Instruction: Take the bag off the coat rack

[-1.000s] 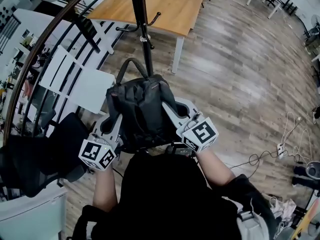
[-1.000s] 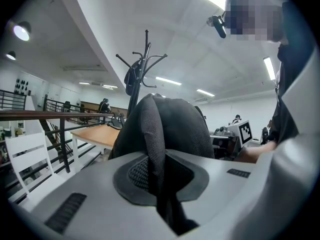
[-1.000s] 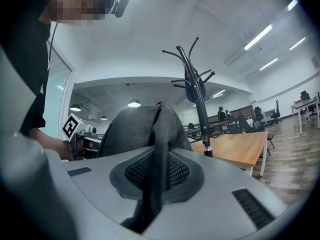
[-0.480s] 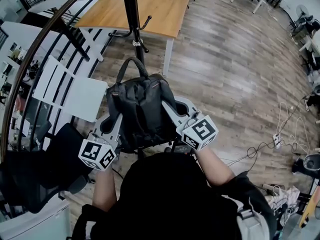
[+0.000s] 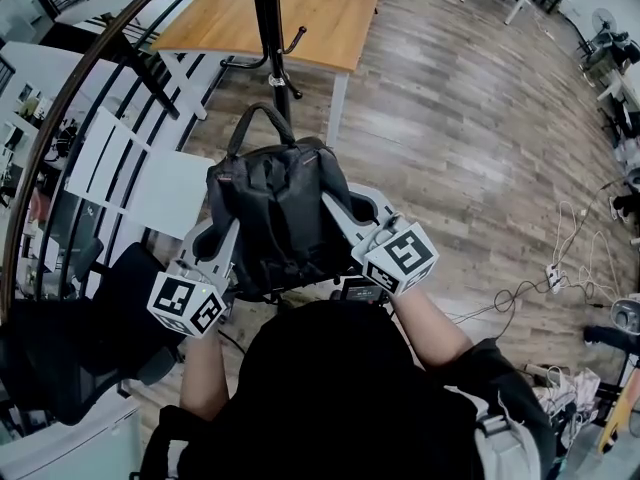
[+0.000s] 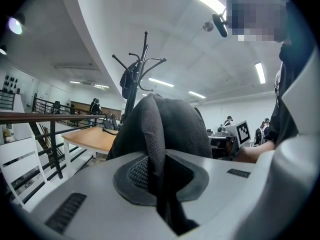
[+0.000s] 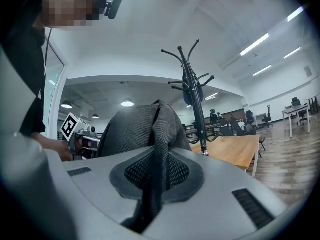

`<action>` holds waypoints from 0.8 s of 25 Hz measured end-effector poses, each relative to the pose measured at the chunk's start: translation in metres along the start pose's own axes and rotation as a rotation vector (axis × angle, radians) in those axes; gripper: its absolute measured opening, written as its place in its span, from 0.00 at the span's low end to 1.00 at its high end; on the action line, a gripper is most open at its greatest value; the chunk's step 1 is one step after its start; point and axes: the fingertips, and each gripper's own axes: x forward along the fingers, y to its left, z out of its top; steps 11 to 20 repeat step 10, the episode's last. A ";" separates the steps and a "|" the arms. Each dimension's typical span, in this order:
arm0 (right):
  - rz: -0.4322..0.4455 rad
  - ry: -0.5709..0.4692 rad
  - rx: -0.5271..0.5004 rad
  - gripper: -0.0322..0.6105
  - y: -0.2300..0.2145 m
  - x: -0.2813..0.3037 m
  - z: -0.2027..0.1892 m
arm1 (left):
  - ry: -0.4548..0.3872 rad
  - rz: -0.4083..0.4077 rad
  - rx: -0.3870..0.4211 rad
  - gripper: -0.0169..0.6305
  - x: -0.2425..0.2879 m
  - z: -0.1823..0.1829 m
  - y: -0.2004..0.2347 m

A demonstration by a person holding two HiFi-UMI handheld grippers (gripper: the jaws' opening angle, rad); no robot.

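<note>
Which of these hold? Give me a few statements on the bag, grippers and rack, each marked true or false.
1. The left gripper is shut on a strap of the black backpack. True.
2. The right gripper is open and empty. False: it is shut on a backpack strap too.
3. The backpack's top handle hangs on a hook of the coat rack. False: the handle is free of the rack, and the two grippers carry the backpack.
4. A wooden table stands by the coat rack. True.
</note>
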 end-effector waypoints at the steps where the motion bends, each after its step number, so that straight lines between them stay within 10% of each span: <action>1: -0.002 -0.003 0.001 0.12 0.001 0.000 0.001 | 0.001 -0.001 0.001 0.09 -0.001 0.001 -0.001; 20: 0.014 -0.016 -0.016 0.12 0.002 -0.005 0.010 | 0.012 0.007 0.003 0.09 -0.003 0.008 -0.008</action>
